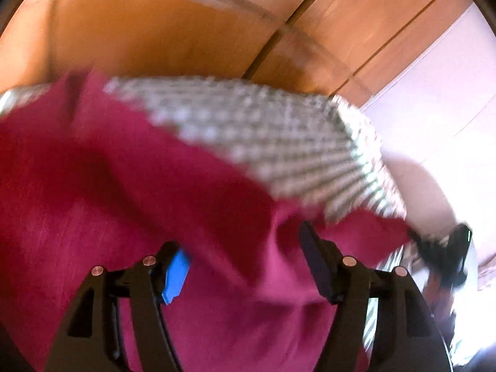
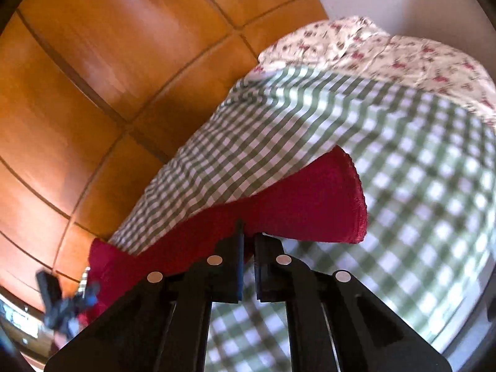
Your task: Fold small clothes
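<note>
In the left wrist view, the left gripper point(image 1: 245, 263) is seen at the bottom of the frame with its jaws spread wide and nothing between them. The red garment point(image 1: 124, 192) fills the lower and middle left of the frame, directly beyond the fingers; whether it is touched cannot be told through the blur. A green checked cloth point(image 1: 263, 130) crosses the centre behind it, and wooden panels point(image 1: 155, 31) fill the top. At the right edge, the right gripper point(image 1: 446, 257) is glimpsed at a corner of the garment.

In the right wrist view, the right gripper point(image 2: 247, 248) is shown at lower centre with its jaws nearly closed, and an edge of the red garment point(image 2: 294, 204) appears to be pinched between them. The garment is spread across the middle of the frame over the green checked cloth point(image 2: 403, 161), with a floral fabric point(image 2: 387, 49) at the upper right and wooden panels point(image 2: 93, 93) on the left.

The step in hand is judged to be picking up the garment for a fold. The opposite edge would next need to be gripped by the open left gripper, so that the fabric can be carried over evenly.
</note>
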